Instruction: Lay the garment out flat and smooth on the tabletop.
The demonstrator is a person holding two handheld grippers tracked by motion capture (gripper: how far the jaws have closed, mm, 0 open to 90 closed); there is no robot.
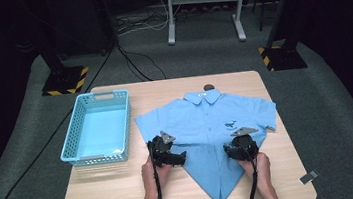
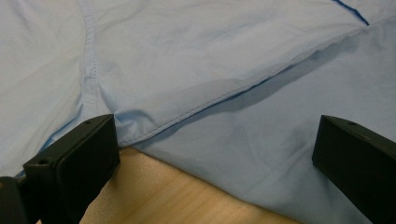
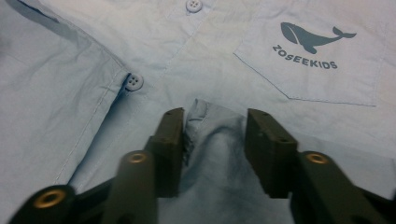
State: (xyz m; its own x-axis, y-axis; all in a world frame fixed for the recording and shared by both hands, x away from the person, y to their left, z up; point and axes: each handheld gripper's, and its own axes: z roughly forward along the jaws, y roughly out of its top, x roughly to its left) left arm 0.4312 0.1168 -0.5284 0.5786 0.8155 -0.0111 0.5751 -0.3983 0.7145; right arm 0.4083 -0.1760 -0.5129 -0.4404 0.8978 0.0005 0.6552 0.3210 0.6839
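Wooden table (image 1: 125, 196), blue shirt (image 1: 207, 121), both claws low on its folds.

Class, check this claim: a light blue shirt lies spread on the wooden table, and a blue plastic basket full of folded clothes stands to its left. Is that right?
Not quite. The basket is empty; the high view shows its bare floor. The rest holds: the light blue shirt lies spread on the wooden table, with the basket to its left.
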